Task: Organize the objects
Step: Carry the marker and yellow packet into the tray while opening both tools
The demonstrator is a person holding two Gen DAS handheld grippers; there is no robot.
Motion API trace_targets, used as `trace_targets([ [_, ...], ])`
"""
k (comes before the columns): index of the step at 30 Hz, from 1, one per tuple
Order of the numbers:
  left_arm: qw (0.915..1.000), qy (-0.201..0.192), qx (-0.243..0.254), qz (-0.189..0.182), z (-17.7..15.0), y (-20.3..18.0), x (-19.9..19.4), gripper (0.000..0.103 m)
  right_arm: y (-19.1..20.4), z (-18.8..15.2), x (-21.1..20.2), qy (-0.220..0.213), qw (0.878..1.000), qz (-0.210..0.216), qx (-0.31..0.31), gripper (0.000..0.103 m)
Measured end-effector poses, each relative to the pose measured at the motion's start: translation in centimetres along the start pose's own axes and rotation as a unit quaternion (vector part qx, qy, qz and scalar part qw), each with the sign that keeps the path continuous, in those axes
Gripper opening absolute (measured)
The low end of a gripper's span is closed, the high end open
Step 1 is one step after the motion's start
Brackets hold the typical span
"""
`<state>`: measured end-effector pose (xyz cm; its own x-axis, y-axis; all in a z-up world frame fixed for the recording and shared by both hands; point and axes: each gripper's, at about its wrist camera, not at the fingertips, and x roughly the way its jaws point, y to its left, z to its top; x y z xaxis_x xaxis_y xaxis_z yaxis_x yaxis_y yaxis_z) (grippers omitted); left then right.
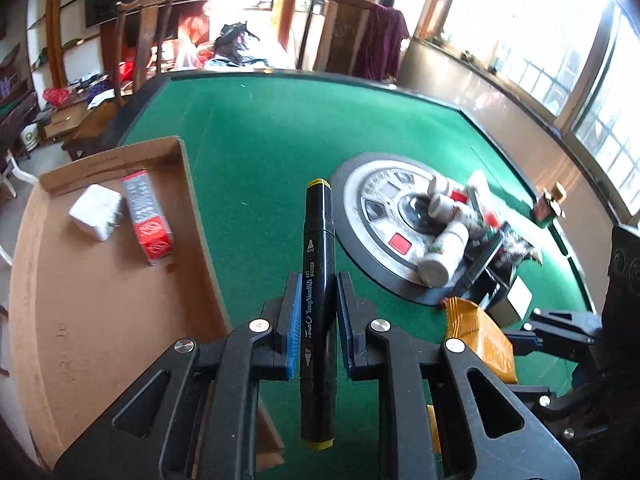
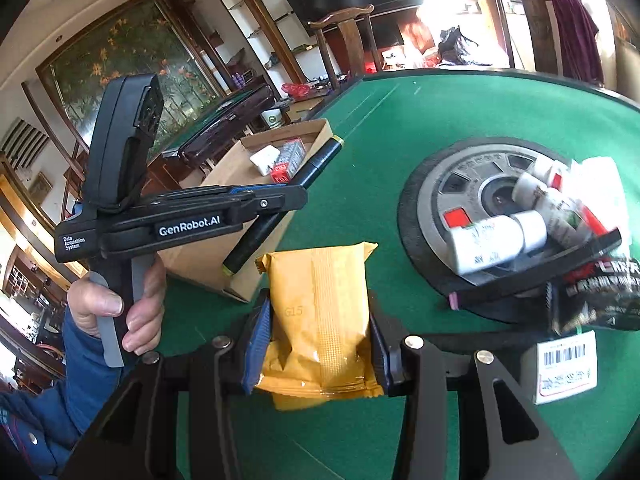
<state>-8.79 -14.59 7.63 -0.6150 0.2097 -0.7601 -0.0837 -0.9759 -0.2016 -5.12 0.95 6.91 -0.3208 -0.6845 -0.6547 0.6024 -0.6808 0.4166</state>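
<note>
Left claw (image 1: 316, 308) clamped on black marker (image 1: 318, 264), right claw (image 2: 320, 332) on orange packet (image 2: 320, 312), cardboard box (image 1: 100, 312) beside.

The marker (image 1: 318, 276) reads "TongNianRiJi Art Marker"; the left tongs' (image 2: 298, 194) handle reads "GenRobot.AI".

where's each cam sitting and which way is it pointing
Left wrist: on the left gripper, looking down its fingers at the black marker it grips, the cardboard box and green table.
Right wrist: on the right gripper, clamping the yellow packet; a hand shows.
Shared: marker, box, packet, bottle pile.
</note>
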Motion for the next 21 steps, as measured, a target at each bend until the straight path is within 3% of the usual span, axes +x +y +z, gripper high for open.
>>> trace_targets([
  [6,0.9974,-0.023,-0.066,0.018,0.9,6.1,-2.4,0.016,4.2,3.0,2.9,0.007,1.000,-0.007,-0.020,0.043],
  [8,0.9952,-0.021,-0.087,0.040,1.0,8.8,-2.8,0.016,5.7,4.0,4.5,0.016,0.999,-0.006,-0.028,0.043],
  [10,0.9907,-0.019,-0.116,0.069,0.7,11.9,-3.0,0.016,7.2,4.9,6.4,0.028,0.999,-0.008,-0.037,0.043],
  [13,0.9843,-0.005,-0.155,0.084,0.3,16.1,-2.7,0.016,8.8,6.3,9.5,0.047,0.998,-0.016,-0.041,0.043],
  [16,0.9790,0.008,-0.177,0.100,-0.1,18.4,-2.0,0.016,10.0,7.7,12.5,0.063,0.996,-0.029,-0.051,0.043],
  [21,0.9757,0.018,-0.198,0.092,-0.5,19.7,-1.1,0.016,10.9,9.5,16.2,0.079,0.995,-0.044,-0.045,0.043],
])
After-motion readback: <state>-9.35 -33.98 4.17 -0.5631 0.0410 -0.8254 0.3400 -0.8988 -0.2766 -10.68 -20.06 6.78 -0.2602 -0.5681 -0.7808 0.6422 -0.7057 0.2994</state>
